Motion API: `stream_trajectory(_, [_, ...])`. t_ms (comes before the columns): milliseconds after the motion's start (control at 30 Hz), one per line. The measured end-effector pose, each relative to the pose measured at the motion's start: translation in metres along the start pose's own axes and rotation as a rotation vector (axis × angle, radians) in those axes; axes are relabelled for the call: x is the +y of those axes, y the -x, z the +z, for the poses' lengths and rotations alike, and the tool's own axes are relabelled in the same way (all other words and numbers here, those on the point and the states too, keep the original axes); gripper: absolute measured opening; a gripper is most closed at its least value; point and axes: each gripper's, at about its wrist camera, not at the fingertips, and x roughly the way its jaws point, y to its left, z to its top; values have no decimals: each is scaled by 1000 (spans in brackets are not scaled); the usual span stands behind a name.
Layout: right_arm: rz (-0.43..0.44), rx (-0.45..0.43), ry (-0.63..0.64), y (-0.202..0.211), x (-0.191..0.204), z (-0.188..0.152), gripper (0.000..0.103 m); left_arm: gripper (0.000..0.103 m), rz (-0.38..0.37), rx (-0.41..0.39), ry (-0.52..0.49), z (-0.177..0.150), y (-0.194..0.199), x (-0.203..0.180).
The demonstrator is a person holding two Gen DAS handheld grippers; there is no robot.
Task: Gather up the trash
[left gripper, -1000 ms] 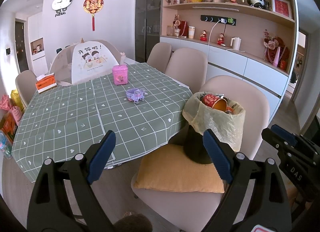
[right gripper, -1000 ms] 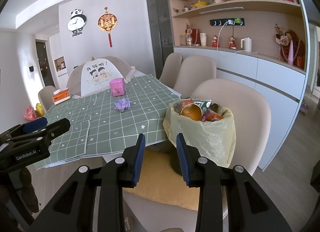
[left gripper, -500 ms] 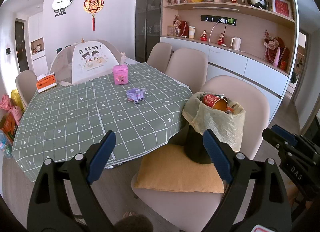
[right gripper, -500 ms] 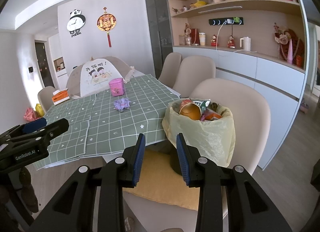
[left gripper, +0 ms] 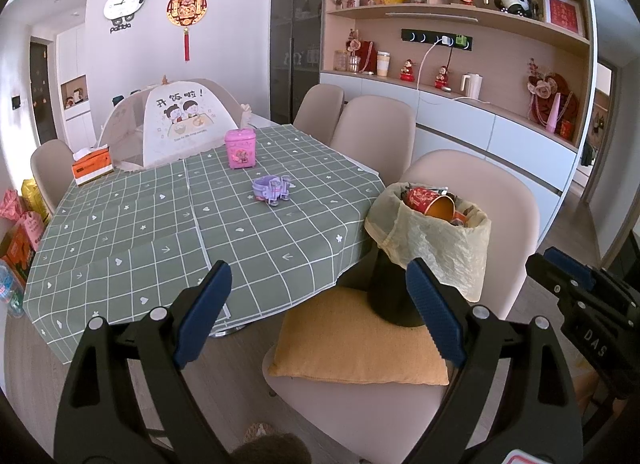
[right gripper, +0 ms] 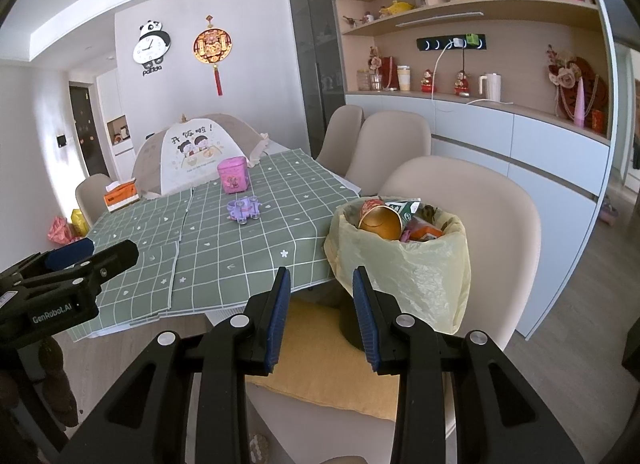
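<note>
Left tongs point(left gripper: 318, 304) wide and empty, right tongs point(right gripper: 320, 314) narrower, empty, both apart from full lined trash bin point(right gripper: 404, 260) on chair cushion point(left gripper: 356, 348) beside surface point(left gripper: 120, 236).

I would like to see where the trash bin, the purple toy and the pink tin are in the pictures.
trash bin point(right gripper: 404, 264): right wrist view, on the yellow bag over its side.
purple toy point(left gripper: 272, 189): left wrist view, on its middle.
pink tin point(left gripper: 239, 148): left wrist view, on its front face.
</note>
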Motion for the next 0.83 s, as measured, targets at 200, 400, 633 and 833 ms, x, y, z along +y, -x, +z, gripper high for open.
stream_trajectory(200, [1, 2, -1, -1, 0, 0, 31, 85, 1, 6, 2, -2, -3, 3])
stream_trajectory(400, [-2, 4, 1, -1, 0, 0, 31, 85, -8, 17, -1, -3, -9, 5])
stream_trajectory(633, [-20, 27, -34, -20, 2, 2, 32, 85, 7, 82, 34, -1, -33, 27])
stream_trajectory(833, [38, 111, -36, -87, 27, 12, 34, 85, 152, 211, 205, 1, -103, 130])
